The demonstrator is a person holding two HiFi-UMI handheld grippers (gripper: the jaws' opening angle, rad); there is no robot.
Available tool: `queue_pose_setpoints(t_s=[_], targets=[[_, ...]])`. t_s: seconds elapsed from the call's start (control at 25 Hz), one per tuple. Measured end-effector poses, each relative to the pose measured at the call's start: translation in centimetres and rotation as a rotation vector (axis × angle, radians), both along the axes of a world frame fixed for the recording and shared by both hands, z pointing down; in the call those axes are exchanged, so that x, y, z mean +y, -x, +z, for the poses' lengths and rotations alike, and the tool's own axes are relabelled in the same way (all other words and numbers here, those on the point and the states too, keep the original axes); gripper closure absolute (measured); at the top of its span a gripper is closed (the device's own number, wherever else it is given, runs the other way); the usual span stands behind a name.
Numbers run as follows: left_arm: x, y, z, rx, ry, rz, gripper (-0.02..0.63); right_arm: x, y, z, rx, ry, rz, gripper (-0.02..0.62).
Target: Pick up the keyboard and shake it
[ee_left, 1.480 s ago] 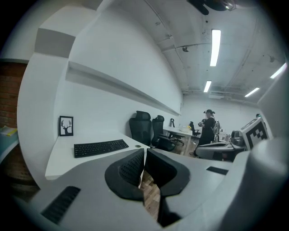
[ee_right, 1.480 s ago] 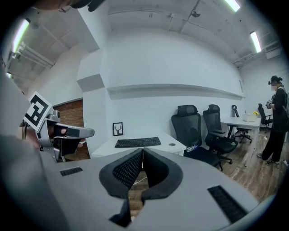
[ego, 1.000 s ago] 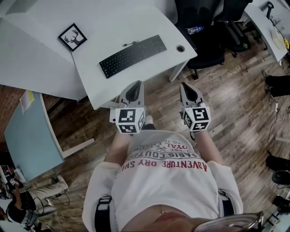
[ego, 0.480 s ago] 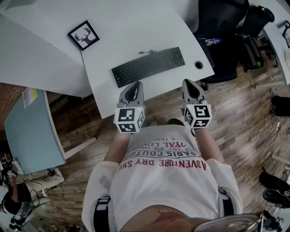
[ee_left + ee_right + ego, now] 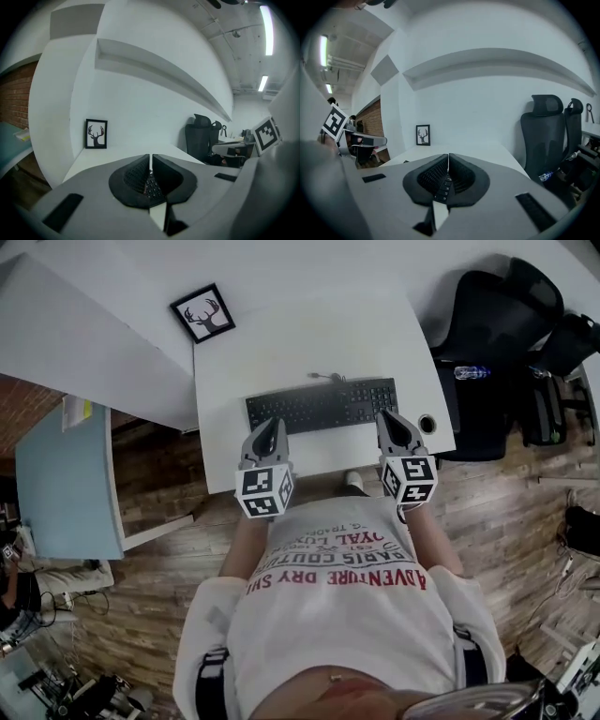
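Note:
A black keyboard [image 5: 322, 405] lies flat on the white desk [image 5: 281, 343], its cable running off its far edge. My left gripper [image 5: 267, 426] hovers by the keyboard's near left corner, jaws shut and empty. My right gripper [image 5: 390, 418] sits at the keyboard's right end, also shut with nothing in it. In the left gripper view, keyboard keys [image 5: 151, 186] show just under the closed left gripper [image 5: 151, 161]. The right gripper view shows keys [image 5: 442, 188] below the closed right gripper [image 5: 448, 159].
A framed deer picture [image 5: 203, 313] stands at the desk's far left. A round cable hole [image 5: 428, 423] is near the right edge. Black office chairs [image 5: 506, 324] and a water bottle [image 5: 471, 372] stand to the right. A pale blue table [image 5: 58, 474] is at the left.
Both grippers have come forward from over the floor to the desk's near edge, reaching the keyboard's two ends. Their jaws stayed shut.

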State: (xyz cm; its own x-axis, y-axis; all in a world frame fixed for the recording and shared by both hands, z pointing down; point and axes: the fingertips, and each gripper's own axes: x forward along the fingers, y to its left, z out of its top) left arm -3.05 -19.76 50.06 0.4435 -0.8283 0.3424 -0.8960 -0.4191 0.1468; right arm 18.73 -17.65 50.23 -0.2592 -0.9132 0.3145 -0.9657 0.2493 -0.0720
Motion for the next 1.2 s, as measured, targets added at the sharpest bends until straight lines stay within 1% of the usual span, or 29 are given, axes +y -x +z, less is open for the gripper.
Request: queue_pose_setpoints(t_s=[0.2, 0.32, 0.44, 0.56, 0.6, 0.64, 0.68, 0.76, 0.84, 0.92, 1.0, 1.12, 1.2], targets=[[-2.3, -0.8, 1.1, -0.002, 0.037, -0.131, 0.568, -3.9, -2.9, 1.2, -0.052, 0.063, -0.112, 0.569], [-3.4, -1.2, 2.5, -0.012, 0.068, -0.198, 0.568, -5.8, -4.7, 2.8, -0.059, 0.107, -0.160, 0.569], [-3.7, -1.7, 4.6, -0.015, 0.113, -0.236, 0.568, -7.1, -5.8, 5.1, -0.063, 0.158, -0.217, 0.568], [-3.1, -2.2, 7.4, -0.017, 0.194, -0.247, 0.568, -7.5, -6.5, 8.0, -0.052, 0.221, -0.278, 0.566], [-2.8, -2.4, 8.3, -0.020, 0.224, -0.242, 0.568, -7.6, -6.6, 8.9, -0.049, 0.245, -0.292, 0.551], [-2.6, -2.6, 9.1, -0.021, 0.251, -0.230, 0.568, -7.7, -6.8, 9.9, -0.053, 0.273, -0.301, 0.469], [-2.6, -2.7, 9.9, -0.019, 0.273, -0.214, 0.550, -7.8, -7.0, 10.8, -0.063, 0.302, -0.302, 0.406], [-2.9, -2.4, 11.1, -0.007, 0.306, -0.192, 0.423, -7.8, -7.5, 12.6, -0.083, 0.355, -0.284, 0.348], [-3.4, -1.0, 12.4, -0.005, 0.338, -0.207, 0.366, -7.7, -7.9, 14.1, -0.096, 0.401, -0.266, 0.325], [-4.6, 1.1, 13.7, -0.013, 0.377, -0.239, 0.335, -7.9, -8.3, 15.5, -0.111, 0.443, -0.250, 0.317], [-5.9, 3.2, 15.2, -0.026, 0.418, -0.252, 0.302, -8.4, -8.7, 16.8, -0.130, 0.483, -0.216, 0.311], [-6.9, 6.0, 17.2, -0.040, 0.480, -0.241, 0.293, -8.5, -9.3, 18.2, -0.148, 0.539, -0.158, 0.307], [-7.2, 7.3, 18.1, -0.024, 0.518, -0.224, 0.291, -8.5, -9.1, 18.7, -0.169, 0.573, -0.138, 0.308]])
